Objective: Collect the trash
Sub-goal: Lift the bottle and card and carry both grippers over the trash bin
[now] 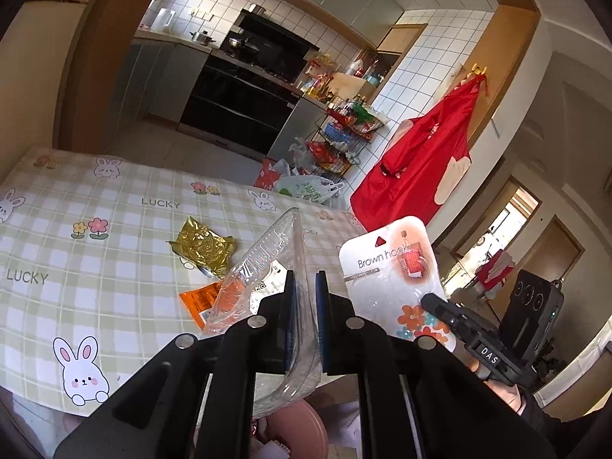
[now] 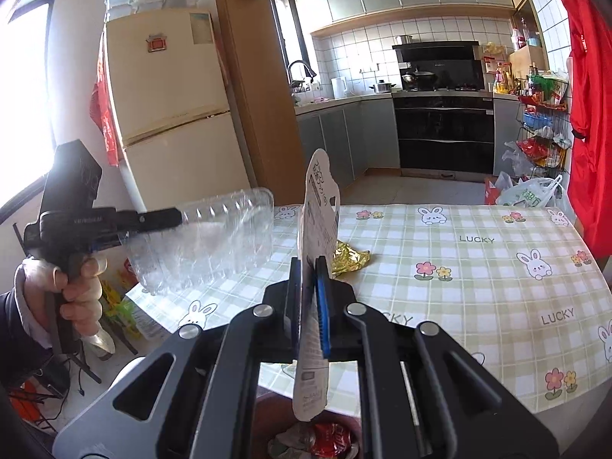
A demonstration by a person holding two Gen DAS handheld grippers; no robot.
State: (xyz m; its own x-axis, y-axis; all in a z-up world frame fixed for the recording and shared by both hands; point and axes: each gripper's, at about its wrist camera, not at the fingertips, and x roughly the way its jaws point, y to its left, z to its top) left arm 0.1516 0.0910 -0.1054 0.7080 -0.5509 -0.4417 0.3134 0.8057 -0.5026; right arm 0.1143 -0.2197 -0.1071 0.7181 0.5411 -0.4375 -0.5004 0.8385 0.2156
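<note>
My left gripper is shut on the edge of a clear plastic clamshell tray, held tilted over the table's near edge; it also shows in the right wrist view. My right gripper is shut on a white "Brown hook" packaging card, held upright; in the left wrist view the card is just right of the tray. A crumpled gold foil wrapper and an orange wrapper lie on the table. A pink bin with trash in it sits below both grippers.
The table wears a green checked cloth with rabbits. A red apron hangs at the right. A fridge stands at the left. Bags and a wire rack stand on the floor beyond the table.
</note>
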